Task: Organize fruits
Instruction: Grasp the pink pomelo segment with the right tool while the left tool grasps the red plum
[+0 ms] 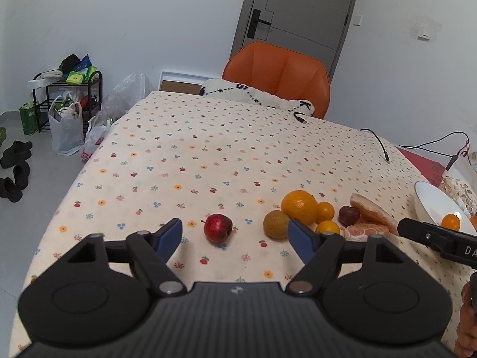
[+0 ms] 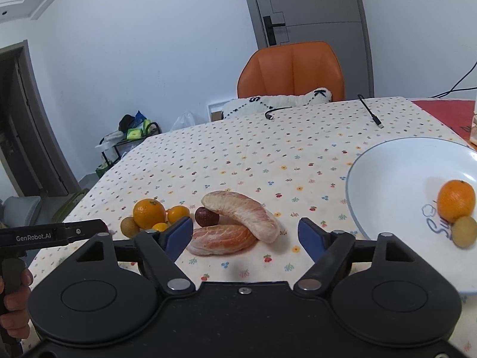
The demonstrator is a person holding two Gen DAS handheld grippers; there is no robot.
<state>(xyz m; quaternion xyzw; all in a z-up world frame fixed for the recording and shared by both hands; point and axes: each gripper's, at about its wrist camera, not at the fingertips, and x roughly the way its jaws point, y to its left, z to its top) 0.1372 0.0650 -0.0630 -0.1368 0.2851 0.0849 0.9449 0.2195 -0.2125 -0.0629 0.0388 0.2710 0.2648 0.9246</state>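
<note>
Fruits (image 2: pixel 232 223) left of plate (image 2: pixel 387 185)

Floral-clothed table (image 1: pixel 208 155), red apple (image 1: pixel 218 228), oranges (image 1: pixel 299 207), pomelo segments (image 2: pixel 241 214), white plate (image 2: pixel 387 179), possibly charging cables (image 1: pixel 378 141)

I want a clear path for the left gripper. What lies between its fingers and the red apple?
Nothing: in the left wrist view only bare flowered tablecloth separates the open left gripper from the red apple.

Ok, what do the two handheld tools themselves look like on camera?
Both match: the left tool and right tool have matte black bodies with ribbed tops, round side discs, silver pivot pins and blue pads on the fingers. The left one's black side bar reads "GenRobot.AI" in white. No cables or sleeves show.
</note>
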